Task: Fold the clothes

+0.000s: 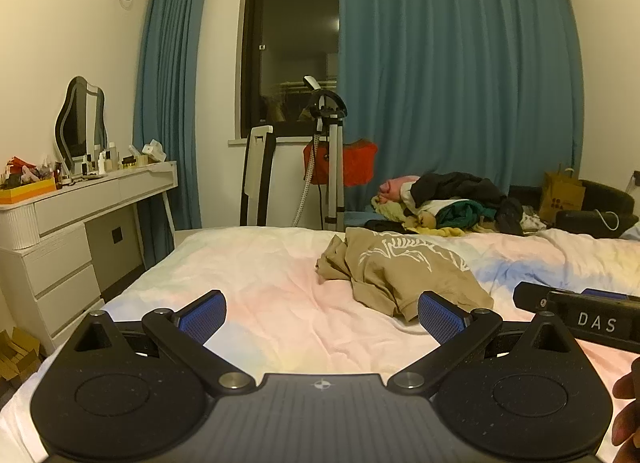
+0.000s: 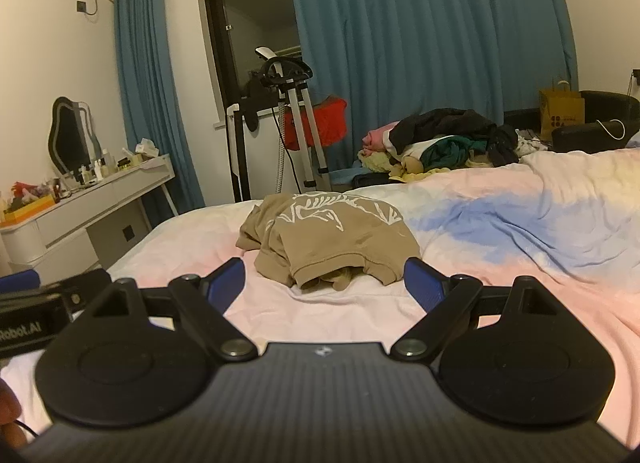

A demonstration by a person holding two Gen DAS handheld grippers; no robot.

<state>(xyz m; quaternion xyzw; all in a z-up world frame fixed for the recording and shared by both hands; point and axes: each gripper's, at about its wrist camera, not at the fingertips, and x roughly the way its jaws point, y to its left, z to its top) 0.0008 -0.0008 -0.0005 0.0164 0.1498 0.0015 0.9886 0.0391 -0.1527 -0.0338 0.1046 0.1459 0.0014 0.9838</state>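
Tools (image 1: 322, 317) (image 2: 325, 287) both spread, empty; tan shirt (image 2: 332, 239) collar shows only from right.

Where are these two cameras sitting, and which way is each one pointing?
Left wrist view: on the left gripper, looking forward over the bed to the tan shirt; its open jaws, the right gripper's body and some fingers show.
Right wrist view: on the right gripper, facing the tan shirt straight ahead; its open jaws and the left gripper's body show.
Shared: shirt, clothes pile, blue curtains, dressing table.
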